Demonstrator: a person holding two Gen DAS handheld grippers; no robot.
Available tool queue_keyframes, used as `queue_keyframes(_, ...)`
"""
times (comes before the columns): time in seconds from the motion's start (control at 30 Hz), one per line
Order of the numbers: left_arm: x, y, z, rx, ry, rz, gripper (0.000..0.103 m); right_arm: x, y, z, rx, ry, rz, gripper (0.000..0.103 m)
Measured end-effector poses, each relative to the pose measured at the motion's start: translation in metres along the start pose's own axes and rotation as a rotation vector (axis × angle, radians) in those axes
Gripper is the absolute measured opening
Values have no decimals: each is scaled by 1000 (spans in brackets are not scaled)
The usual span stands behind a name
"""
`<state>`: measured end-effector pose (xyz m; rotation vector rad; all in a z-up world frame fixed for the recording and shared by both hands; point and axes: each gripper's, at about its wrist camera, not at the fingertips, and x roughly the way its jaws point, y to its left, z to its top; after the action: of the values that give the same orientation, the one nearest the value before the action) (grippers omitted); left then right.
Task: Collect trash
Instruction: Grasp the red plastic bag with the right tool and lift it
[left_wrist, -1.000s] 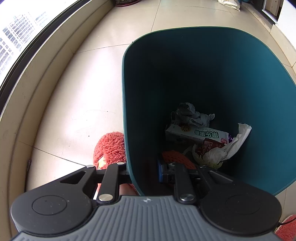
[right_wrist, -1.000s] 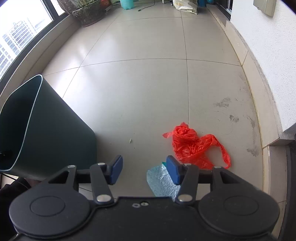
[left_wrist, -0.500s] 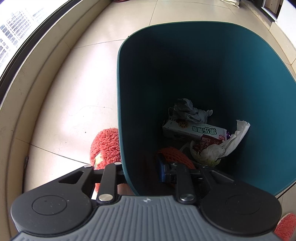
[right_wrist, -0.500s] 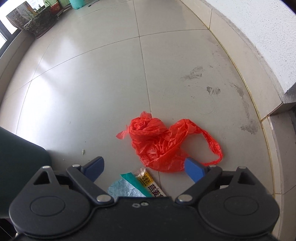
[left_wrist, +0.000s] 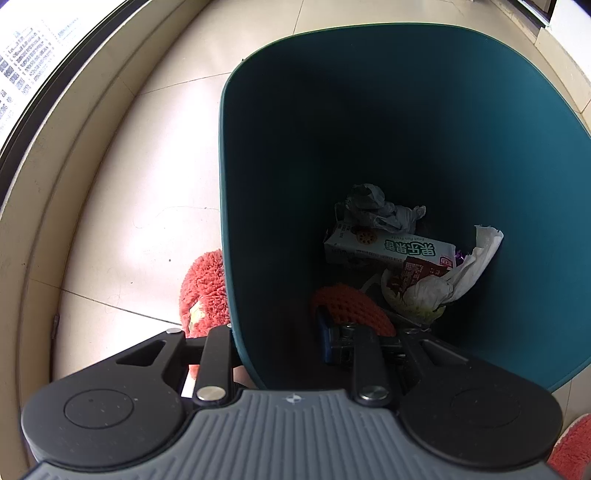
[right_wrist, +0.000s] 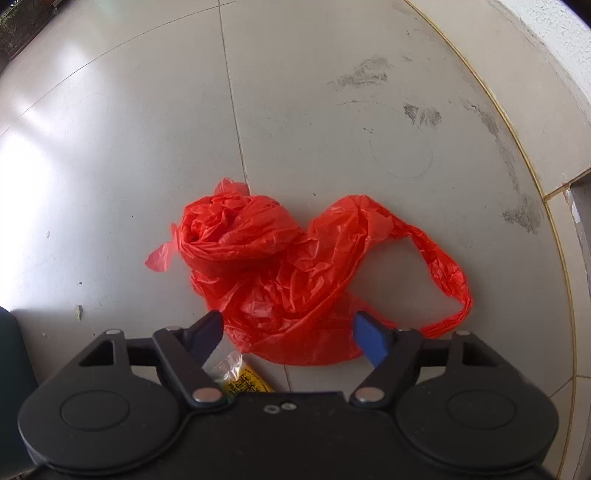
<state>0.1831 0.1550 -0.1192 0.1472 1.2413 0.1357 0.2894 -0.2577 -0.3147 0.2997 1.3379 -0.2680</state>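
- Left gripper (left_wrist: 275, 341) pinches bin (left_wrist: 369, 110) wall.
- Right gripper (right_wrist: 288, 332), jaws just closing, straddles red bag (right_wrist: 280, 266), not yet pinching.

1. This is looking like a home's enclosed balcony or sunroom: pale glossy floor tiles (right_wrist: 110, 155) are running up to a white wall (right_wrist: 554, 44).
2. A large window (left_wrist: 33, 62) is curving along a raised sill, with high-rise buildings showing outside.
3. A teal bin (left_wrist: 369, 110) is holding household rubbish, and fluffy red slippers (left_wrist: 203, 291) are lying beside it.
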Motion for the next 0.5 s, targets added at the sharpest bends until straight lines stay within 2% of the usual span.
queue_keyframes(0.03,1,-1,0,3,0,2,27,1,0,-1,0,1,-5,64)
queue_keyframes(0.07,1,-2,0,8,-2,5,27,0,0,-2,-4,0,-13,52)
queue_keyframes(0.23,2,-3,-2,9,-9,9,27,-17,-2,-6,-24,-27,-29,22)
queue_keyframes(0.37,1,-5,-5,14,-17,13,27,-42,-3,-9,-46,-76,-12,9)
queue_keyframes(0.5,-1,0,-4,-5,-17,-5,27,-74,1,-8,-84,-108,0,5)
